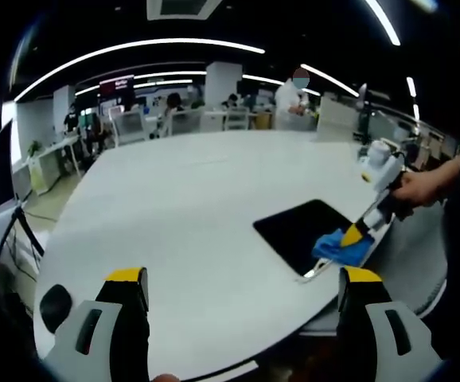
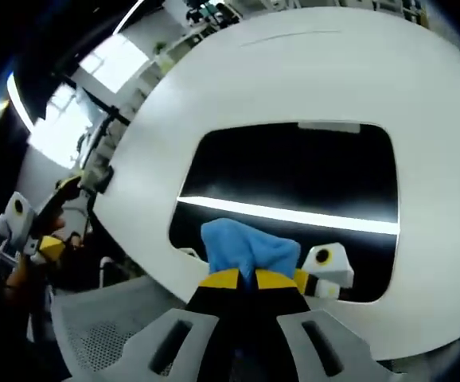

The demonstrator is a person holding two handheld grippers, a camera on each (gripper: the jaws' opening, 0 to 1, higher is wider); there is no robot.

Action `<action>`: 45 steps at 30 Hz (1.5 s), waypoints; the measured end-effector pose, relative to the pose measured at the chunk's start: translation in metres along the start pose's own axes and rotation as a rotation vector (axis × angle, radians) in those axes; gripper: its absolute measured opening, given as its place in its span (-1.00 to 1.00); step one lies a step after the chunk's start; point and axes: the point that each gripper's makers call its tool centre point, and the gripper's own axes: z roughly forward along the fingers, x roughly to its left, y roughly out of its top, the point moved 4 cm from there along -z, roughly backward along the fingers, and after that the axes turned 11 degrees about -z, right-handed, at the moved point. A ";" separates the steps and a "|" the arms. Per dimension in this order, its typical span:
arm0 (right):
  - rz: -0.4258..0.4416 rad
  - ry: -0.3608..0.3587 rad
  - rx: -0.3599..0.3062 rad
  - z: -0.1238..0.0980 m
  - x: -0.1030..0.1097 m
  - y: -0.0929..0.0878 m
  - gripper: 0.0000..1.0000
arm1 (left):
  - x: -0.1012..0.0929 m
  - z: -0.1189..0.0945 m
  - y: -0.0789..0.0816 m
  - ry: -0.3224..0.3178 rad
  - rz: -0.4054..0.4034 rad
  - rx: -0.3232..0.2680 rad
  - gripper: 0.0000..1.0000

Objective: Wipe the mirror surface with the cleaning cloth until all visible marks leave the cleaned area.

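Mirror [image 2: 294, 171] under blue cloth [image 2: 246, 248], right hand-held gripper [image 2: 246, 278] clenched on cloth, left hand-held gripper [image 1: 242, 290] released

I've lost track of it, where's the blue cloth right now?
The blue cloth is pinched in the right gripper, pressed on the mirror near its edge closest to that gripper.

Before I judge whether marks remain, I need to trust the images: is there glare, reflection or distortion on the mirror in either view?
Right gripper view: the mirror looks nearly black with one bright reflected ceiling-light streak across it, which could hide marks; the blue cloth in the right claw covers part. Left gripper view: the mirror is small, dark and bent by the fisheye; no marks can be told.
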 end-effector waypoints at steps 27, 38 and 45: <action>-0.082 -0.070 -0.034 0.015 -0.023 0.050 -1.00 | -0.002 0.001 -0.014 -0.001 0.009 0.040 0.99; -0.099 -0.092 -0.017 0.023 -0.037 0.077 -1.00 | 0.000 0.002 -0.015 0.000 -0.001 0.038 0.99; -0.120 -0.107 -0.011 0.027 -0.045 0.094 -1.00 | 0.001 0.002 -0.016 0.002 -0.005 0.040 0.99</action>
